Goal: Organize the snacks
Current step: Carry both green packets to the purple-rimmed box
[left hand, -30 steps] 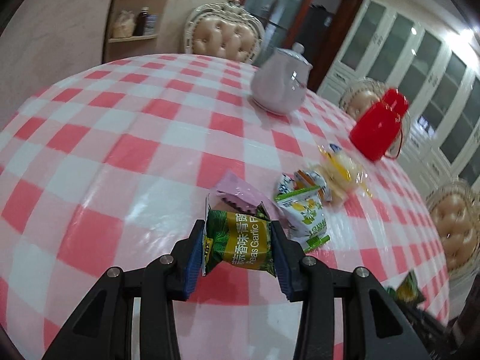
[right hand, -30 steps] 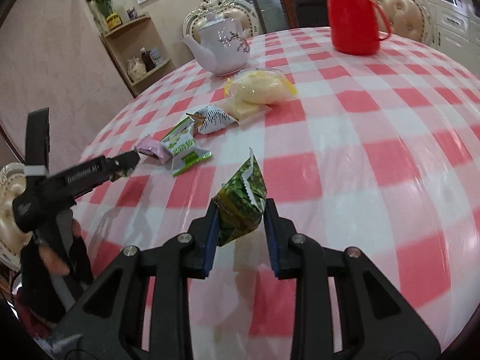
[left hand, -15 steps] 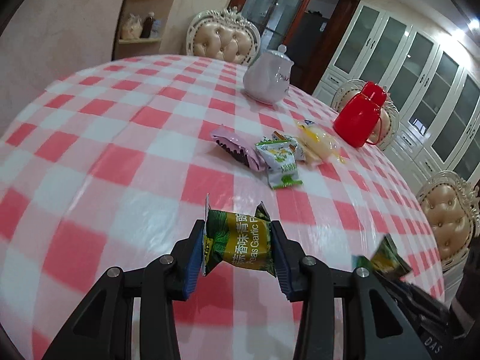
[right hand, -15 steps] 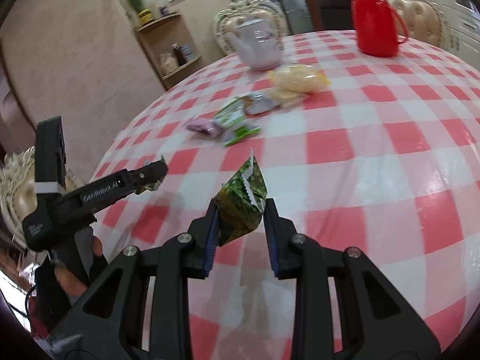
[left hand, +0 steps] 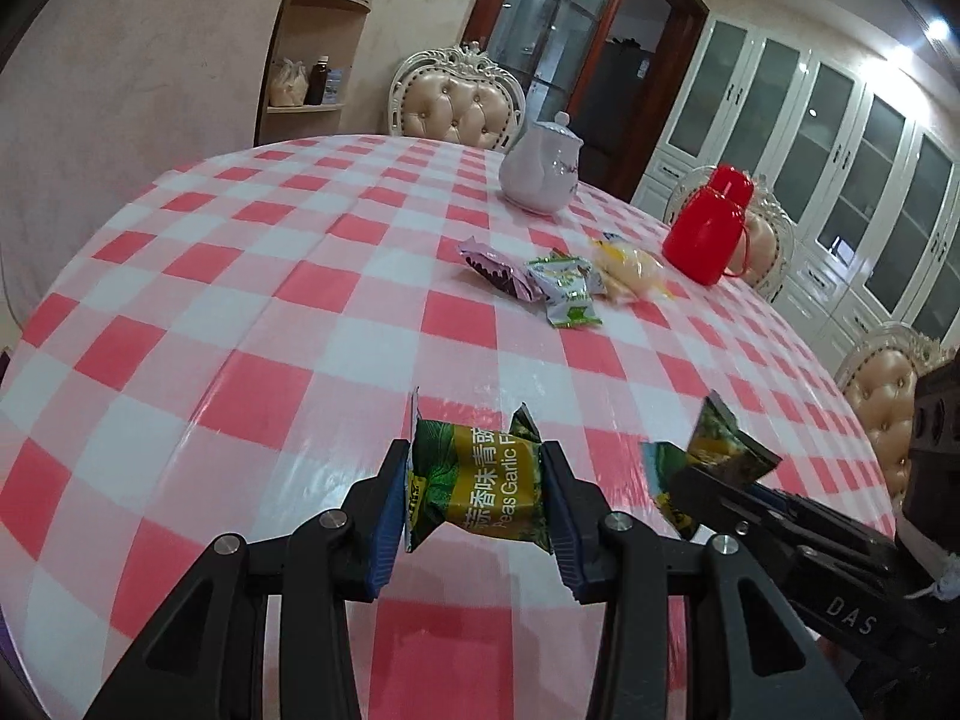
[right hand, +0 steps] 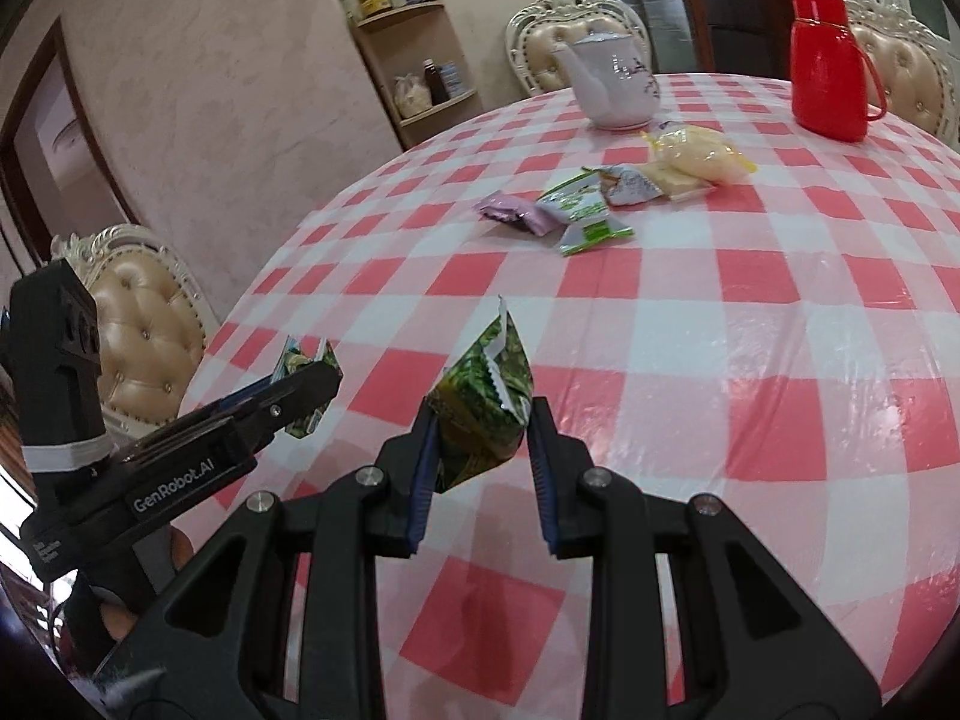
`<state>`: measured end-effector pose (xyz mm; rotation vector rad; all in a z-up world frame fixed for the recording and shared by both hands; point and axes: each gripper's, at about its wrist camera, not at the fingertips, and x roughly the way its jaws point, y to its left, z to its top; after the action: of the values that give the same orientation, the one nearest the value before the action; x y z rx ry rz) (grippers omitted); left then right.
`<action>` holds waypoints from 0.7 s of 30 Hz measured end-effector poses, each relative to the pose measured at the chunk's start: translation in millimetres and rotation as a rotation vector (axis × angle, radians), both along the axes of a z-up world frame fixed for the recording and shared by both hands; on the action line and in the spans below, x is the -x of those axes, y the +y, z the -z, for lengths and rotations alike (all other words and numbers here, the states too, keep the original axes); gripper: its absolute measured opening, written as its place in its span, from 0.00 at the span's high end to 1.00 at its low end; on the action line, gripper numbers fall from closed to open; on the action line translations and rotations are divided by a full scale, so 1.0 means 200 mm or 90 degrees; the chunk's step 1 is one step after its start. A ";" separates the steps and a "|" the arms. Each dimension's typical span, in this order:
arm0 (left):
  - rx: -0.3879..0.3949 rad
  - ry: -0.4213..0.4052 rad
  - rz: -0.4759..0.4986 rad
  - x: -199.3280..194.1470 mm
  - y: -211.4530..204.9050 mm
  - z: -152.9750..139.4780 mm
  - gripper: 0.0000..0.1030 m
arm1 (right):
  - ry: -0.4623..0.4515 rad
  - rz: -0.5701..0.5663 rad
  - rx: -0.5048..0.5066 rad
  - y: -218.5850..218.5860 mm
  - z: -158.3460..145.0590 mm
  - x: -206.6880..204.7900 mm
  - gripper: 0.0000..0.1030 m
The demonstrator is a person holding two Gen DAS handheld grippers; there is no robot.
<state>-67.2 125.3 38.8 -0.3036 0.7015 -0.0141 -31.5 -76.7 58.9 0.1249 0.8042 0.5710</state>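
A green garlic-pea packet (left hand: 480, 489) sits crosswise between the blue pads of the left hand-held gripper (left hand: 477, 495), clamped at both ends and held clear above the red-and-white checked surface (left hand: 252, 324). Just beside it, the right hand-held gripper (right hand: 480, 420) pinches a second green packet (right hand: 486, 402), its crimped end pointing up (this pair also shows at the right edge of the left wrist view). Farther across the surface lies a loose cluster of snacks: a purple packet (left hand: 495, 267), a white-and-green packet (left hand: 567, 294) touching it, and a pale yellow bag (left hand: 627, 270). Beyond them stand a white teapot (left hand: 540, 171) and a red flask (left hand: 711, 228).
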 end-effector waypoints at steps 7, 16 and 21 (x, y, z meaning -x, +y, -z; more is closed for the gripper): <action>-0.011 0.020 0.000 0.10 0.04 0.03 0.58 | -0.001 -0.039 0.011 0.08 0.02 0.07 0.69; -0.008 0.016 -0.036 0.27 0.20 0.02 0.58 | -0.007 -0.099 0.009 0.22 0.01 0.20 0.69; -0.002 0.018 -0.050 0.36 0.27 0.03 0.58 | -0.013 -0.138 0.003 0.31 0.00 0.27 0.69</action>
<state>-138.9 179.6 33.2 -0.3294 0.7172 0.0663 -86.4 -13.8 58.4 0.0267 0.8053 0.7735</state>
